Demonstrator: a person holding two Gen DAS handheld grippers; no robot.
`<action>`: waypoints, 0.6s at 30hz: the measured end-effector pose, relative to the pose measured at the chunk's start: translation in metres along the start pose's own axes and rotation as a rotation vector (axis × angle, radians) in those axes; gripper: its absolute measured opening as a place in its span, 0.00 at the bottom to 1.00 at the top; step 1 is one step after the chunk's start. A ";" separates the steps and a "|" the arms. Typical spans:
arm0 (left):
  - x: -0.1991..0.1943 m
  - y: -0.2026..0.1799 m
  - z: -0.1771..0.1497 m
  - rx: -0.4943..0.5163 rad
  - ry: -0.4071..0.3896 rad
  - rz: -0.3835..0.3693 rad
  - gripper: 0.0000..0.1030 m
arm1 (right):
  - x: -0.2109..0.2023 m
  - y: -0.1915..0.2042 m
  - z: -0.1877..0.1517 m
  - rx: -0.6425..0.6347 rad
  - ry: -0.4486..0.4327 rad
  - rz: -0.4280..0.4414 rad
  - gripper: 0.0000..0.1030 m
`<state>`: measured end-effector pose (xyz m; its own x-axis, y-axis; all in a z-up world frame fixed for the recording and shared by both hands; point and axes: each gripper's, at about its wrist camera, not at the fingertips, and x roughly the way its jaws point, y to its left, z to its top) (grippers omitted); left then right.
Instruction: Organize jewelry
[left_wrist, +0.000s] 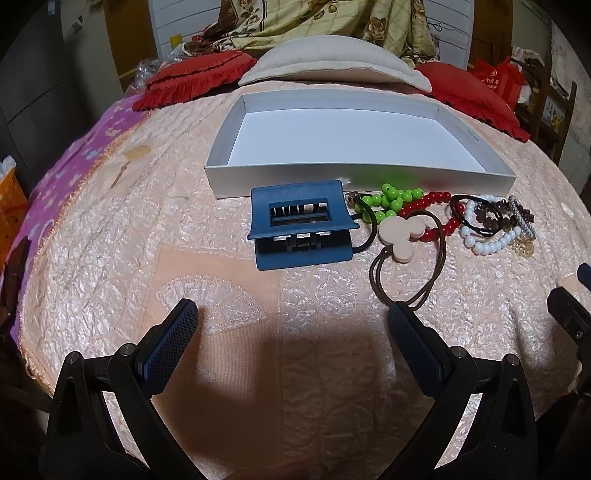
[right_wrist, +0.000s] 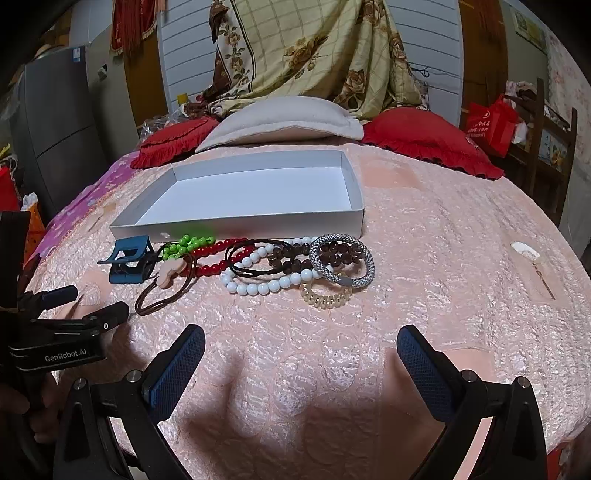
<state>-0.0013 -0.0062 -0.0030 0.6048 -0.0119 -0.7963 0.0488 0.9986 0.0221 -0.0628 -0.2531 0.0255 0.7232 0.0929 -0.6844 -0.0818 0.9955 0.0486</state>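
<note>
Both tools are hovering low over the pink quilted bedspread (right_wrist: 443, 229), nothing picked up yet. The left gripper (left_wrist: 291, 317) has its 2 fingers spread wide and empty; the right gripper (right_wrist: 301, 345) is spread just the same. The jewelry lies in a row across the middle of each frame, just in front of the white box (left_wrist: 354, 177), which looks empty. In the left wrist view the blue hair clip (left_wrist: 301, 227) sits dead ahead, above centre, its long axis running left to right across the fingers' line. The brown cord with the pale mouse-shaped charm (left_wrist: 399, 240) trails down toward the left gripper's right-hand finger. In the right wrist view the white bead bracelet (right_wrist: 266, 284) and silver woven band (right_wrist: 343, 262) lie straight ahead, so I'd say the right takes those, the left the clip.
</note>
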 end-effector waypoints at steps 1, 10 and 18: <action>0.001 0.001 0.001 -0.008 0.004 -0.008 1.00 | 0.000 0.000 0.000 0.000 -0.002 -0.001 1.00; -0.001 0.011 0.006 -0.061 0.000 -0.085 1.00 | -0.007 0.003 0.005 -0.011 -0.057 -0.025 1.00; -0.027 0.008 0.013 -0.035 0.019 0.021 1.00 | -0.006 -0.001 0.019 0.053 -0.045 -0.022 1.00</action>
<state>-0.0068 0.0018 0.0267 0.5905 0.0099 -0.8070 0.0082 0.9998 0.0183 -0.0544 -0.2541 0.0431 0.7546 0.0705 -0.6523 -0.0297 0.9969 0.0734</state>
